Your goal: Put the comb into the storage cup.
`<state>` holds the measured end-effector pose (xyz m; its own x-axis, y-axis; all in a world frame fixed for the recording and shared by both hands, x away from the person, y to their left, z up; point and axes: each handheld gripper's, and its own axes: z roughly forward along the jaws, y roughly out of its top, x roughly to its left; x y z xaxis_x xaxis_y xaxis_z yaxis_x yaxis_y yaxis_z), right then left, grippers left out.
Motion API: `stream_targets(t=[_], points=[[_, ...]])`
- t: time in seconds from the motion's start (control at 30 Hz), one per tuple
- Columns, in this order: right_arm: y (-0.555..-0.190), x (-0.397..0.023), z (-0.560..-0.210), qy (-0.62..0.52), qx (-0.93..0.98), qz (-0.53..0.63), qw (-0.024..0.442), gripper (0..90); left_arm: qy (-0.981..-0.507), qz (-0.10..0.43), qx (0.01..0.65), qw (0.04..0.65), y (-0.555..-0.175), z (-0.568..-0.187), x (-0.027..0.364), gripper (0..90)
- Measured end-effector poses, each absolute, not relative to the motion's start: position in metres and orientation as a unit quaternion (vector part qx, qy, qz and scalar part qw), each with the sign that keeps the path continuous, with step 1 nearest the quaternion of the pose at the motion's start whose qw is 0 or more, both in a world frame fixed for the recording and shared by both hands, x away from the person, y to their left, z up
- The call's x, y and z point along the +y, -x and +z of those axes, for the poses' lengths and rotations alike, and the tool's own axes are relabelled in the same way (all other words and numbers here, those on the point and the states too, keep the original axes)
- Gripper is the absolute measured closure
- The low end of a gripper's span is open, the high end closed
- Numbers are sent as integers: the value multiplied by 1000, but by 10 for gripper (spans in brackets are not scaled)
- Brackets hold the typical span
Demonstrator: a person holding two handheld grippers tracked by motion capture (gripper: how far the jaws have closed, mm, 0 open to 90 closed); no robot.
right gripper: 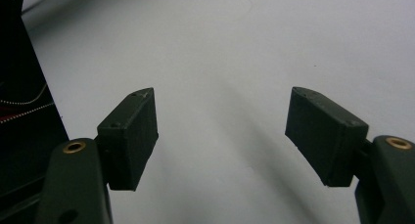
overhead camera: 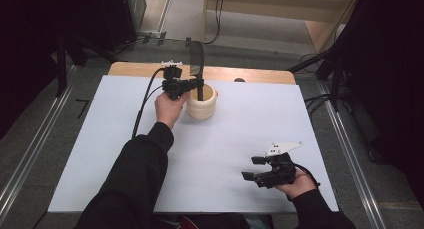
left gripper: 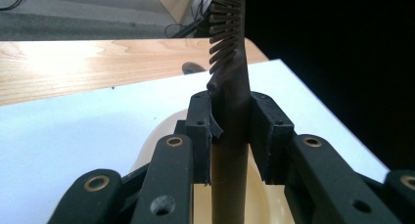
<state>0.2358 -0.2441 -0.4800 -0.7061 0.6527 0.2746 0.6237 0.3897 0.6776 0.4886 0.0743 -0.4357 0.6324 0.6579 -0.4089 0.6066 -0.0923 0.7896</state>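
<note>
Left gripper (left gripper: 230, 131) jaws clamp brush handle (left gripper: 230, 175) upright.

Dark brush (left gripper: 230, 111), bristled at top, stands upright in my cream ribbed holder (overhead camera: 201, 106), handle dipping inside it.

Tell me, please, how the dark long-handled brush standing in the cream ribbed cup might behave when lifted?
The dark long-handled brush looks stiff: its handle stays straight in the left hand-held gripper. Probably light, being slender. The cream ribbed cup could tip if the handle drags its rim.
</note>
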Motion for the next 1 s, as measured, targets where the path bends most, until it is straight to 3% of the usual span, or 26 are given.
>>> stream_targets(t=[0.5, 1.0], points=[[-235, -243, -480, -383, 834, 396, 15, 257, -752, 26, 420, 507, -486, -443, 72, 717], [-235, -242, -481, -379, 838, 392, 15, 257, -752, 28, 415, 512, -480, -438, 76, 575]])
